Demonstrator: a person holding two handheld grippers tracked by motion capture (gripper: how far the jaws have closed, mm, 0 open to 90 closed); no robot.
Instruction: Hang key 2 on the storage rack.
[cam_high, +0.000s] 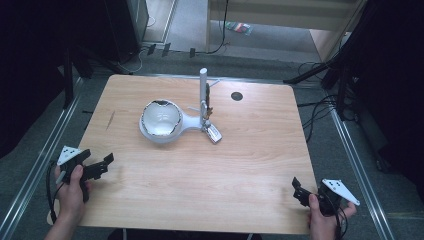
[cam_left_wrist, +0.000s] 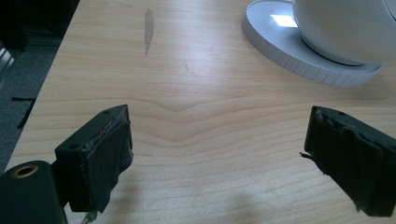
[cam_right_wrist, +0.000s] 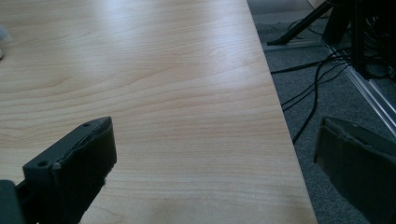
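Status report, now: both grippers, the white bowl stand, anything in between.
Left gripper open, empty, near left edge. Right gripper open, empty, near right corner. White bowl stand untouched mid-table. Bare table between.

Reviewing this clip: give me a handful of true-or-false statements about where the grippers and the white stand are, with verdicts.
1. The left gripper is open and holds nothing. True.
2. The right gripper is shut on the white bowl. False: its jaws stand apart and empty at the table's near right corner.
3. The white bowl sits on a round white base near the middle of the table. True.
4. The white post lies flat on the table. False: it stands upright beside the bowl.
5. The left gripper touches the base. False: bare wood lies between them in the left gripper view.
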